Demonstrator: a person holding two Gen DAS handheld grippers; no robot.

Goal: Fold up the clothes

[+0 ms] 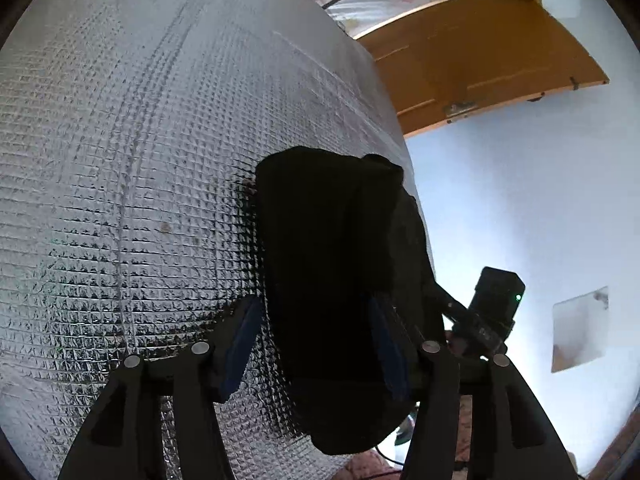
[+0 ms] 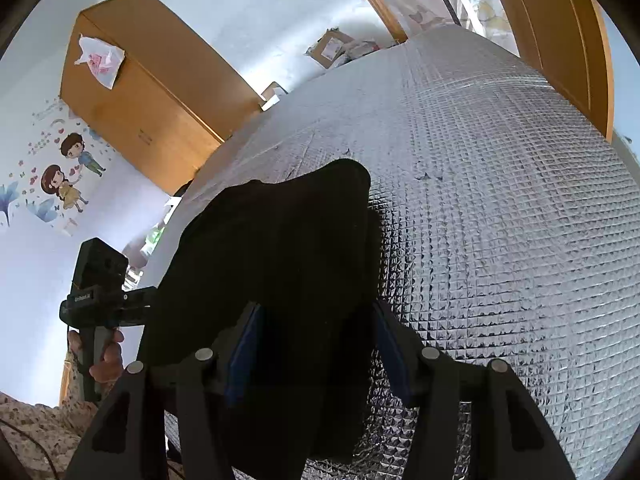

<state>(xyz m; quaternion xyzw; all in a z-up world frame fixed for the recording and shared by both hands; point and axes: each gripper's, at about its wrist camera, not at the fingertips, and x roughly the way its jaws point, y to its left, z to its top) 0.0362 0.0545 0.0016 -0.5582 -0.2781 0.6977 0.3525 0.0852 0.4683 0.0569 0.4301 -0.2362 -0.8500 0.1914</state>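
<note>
black garment (image 1: 332, 288) lies on quilted silver mat (image 1: 120, 160).

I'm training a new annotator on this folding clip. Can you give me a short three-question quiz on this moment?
1. True or false: the black garment lies on a silver quilted mat.
2. The left gripper is: A open, B shut.
3. What hangs on the wooden wardrobe?

Key: 1 true. 2 A; the right gripper is open as well, the garment between its fingers. 3 A white plastic bag.
</note>
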